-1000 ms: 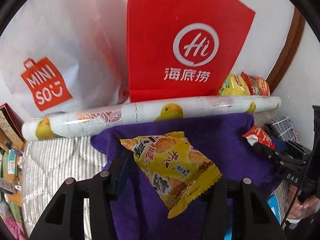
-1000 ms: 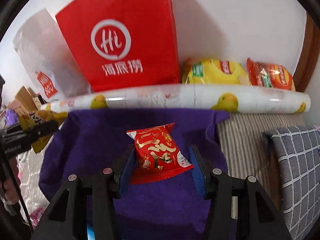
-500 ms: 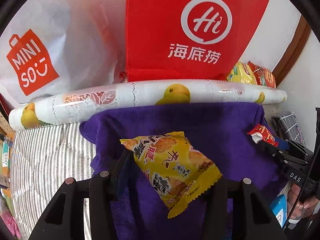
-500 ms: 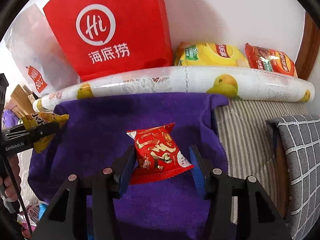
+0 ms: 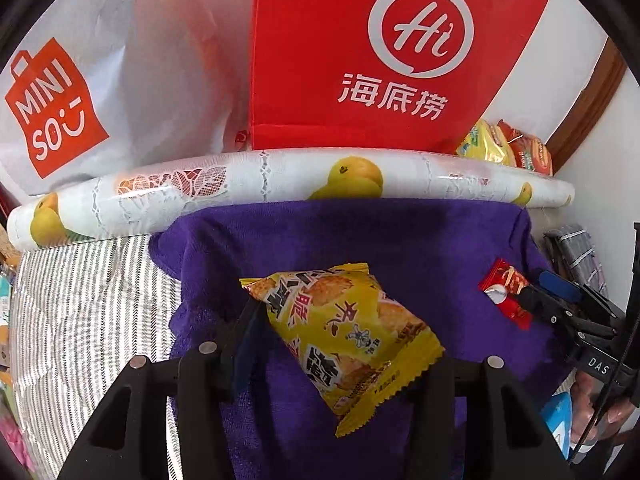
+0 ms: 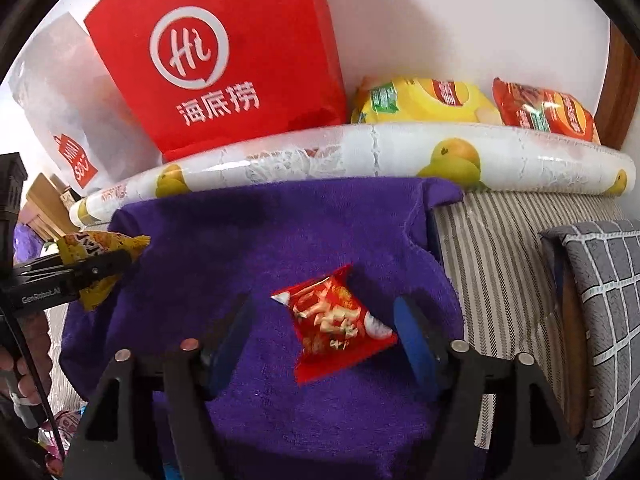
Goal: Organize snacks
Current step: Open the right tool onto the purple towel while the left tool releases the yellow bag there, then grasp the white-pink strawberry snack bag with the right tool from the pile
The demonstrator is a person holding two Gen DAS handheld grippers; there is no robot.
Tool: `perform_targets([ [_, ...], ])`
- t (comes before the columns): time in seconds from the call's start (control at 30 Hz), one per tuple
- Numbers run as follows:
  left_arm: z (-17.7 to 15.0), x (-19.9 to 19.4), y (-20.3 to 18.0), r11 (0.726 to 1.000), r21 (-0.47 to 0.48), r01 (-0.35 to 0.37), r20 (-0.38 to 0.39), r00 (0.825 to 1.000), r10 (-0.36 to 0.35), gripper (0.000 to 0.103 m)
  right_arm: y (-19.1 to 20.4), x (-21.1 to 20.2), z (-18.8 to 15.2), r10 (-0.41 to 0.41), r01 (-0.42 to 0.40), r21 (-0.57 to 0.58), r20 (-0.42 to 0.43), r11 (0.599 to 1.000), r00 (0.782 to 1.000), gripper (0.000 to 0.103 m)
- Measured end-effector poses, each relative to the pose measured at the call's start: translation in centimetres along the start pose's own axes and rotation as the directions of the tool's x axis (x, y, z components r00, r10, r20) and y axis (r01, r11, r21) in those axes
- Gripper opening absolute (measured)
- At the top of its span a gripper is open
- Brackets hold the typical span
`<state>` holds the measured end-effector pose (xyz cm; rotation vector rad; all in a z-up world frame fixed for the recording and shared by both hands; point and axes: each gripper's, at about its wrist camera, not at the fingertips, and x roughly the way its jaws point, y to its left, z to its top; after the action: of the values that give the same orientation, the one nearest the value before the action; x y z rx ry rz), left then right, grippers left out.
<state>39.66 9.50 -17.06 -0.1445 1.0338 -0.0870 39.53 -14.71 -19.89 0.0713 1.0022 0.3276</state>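
Observation:
My left gripper [image 5: 340, 344] is shut on a yellow snack packet [image 5: 344, 332], which hangs tilted just above a purple towel [image 5: 360, 236]. The right wrist view shows that gripper [image 6: 112, 264] and its yellow packet [image 6: 92, 244] at the left edge. My right gripper [image 6: 324, 324] is opening its jaws. A small red snack packet [image 6: 336, 332] sits blurred between them over the purple towel [image 6: 280, 232], with neither blue pad pressing on it. From the left wrist view the red packet [image 5: 504, 292] shows at the tips of the right gripper [image 5: 536, 300].
Behind the towel lies a long fruit-printed roll [image 5: 280, 184]. A red bag [image 5: 384, 52] and a white bag [image 5: 100, 80] stand against the wall. Yellow [image 6: 420, 100] and red [image 6: 544, 112] chip bags sit at the back right. A grey checked cushion [image 6: 600, 300] is on the right.
The right gripper's jaws have spread apart and let go of the red packet, which has tipped and slipped lower. The left gripper has sunk slightly with the yellow packet still in it.

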Motion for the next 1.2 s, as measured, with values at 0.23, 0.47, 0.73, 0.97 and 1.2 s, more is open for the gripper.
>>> perform_targets([
  [0.23,0.0,-1.1,-0.7,0.999,0.027,-0.022,0.024,0.999,0.021,0.064,0.6,-1.3,0.0,-0.007,0.007,-0.025,0.032,1.0,0.999,0.076],
  [0.47,-0.4,-4.7,-1.0,0.999,0.029,-0.036,0.077,0.996,0.034,0.066,1.7,-4.0,-0.3,-0.083,0.085,-0.039,0.057,0.996,0.995,0.077],
  [0.73,-3.3,-9.6,-1.2,0.999,0.032,-0.035,0.129,0.991,0.03,0.066,4.2,-9.1,-3.2,-0.15,0.152,-0.009,0.101,0.988,0.983,0.087],
  [0.97,-7.4,-13.7,-2.3,0.998,0.059,-0.007,0.169,0.986,-0.003,0.066,5.9,-13.5,-6.3,-0.158,0.164,-0.035,0.14,0.986,0.977,0.087],
  [1.2,-11.9,-16.3,-2.3,0.998,0.054,0.01,0.182,0.983,-0.02,0.066,6.7,-17.5,-10.1,-0.105,0.108,-0.006,0.189,0.994,0.976,0.087],
])
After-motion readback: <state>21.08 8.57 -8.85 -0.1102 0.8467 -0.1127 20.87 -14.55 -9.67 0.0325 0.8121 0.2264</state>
